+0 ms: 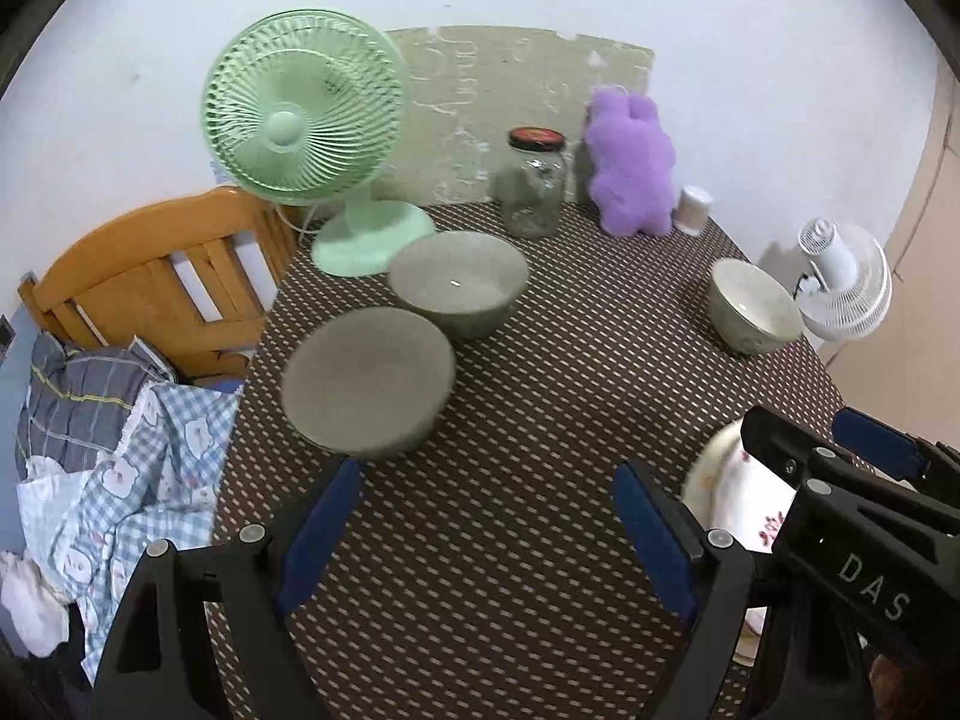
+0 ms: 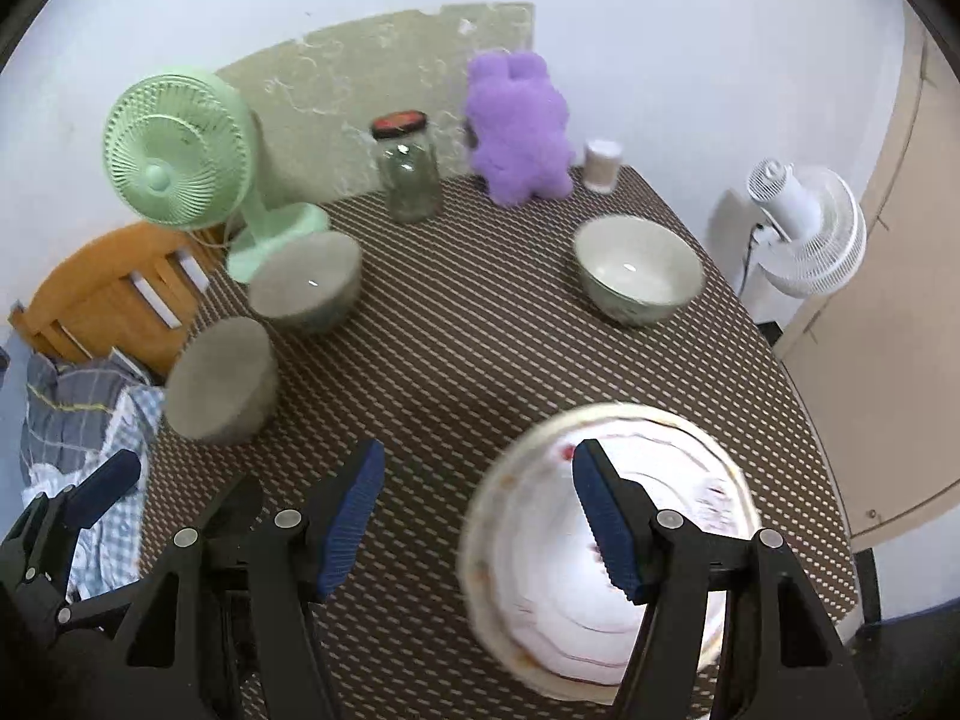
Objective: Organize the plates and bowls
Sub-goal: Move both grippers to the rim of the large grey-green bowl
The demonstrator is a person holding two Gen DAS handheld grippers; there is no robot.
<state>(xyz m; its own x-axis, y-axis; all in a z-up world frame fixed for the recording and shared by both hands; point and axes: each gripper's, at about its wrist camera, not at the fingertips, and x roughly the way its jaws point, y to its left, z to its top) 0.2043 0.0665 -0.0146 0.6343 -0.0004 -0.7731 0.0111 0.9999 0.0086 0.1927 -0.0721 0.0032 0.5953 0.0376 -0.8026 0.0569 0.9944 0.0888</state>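
Three greyish bowls stand apart on the brown dotted table (image 1: 540, 420): a near one (image 1: 366, 381) (image 2: 222, 381), one behind it (image 1: 459, 282) (image 2: 306, 282), and one at the far right (image 1: 753, 306) (image 2: 636, 267). A white plate with a red pattern (image 2: 606, 546) (image 1: 738, 480) lies near the front right. My left gripper (image 1: 489, 528) (image 2: 174, 480) hangs open over bare table, just short of the near bowl. My right gripper (image 2: 480, 522) (image 1: 795, 423) is open above the plate's left rim, its pads touching nothing.
Along the back wall stand a green fan (image 1: 306, 120), a glass jar with a red lid (image 1: 534, 186), a purple plush toy (image 1: 630, 162) and a small cup (image 1: 694, 210). A wooden chair (image 1: 150, 276) with clothes sits left of the table. A white fan (image 2: 804, 228) stands off its right edge.
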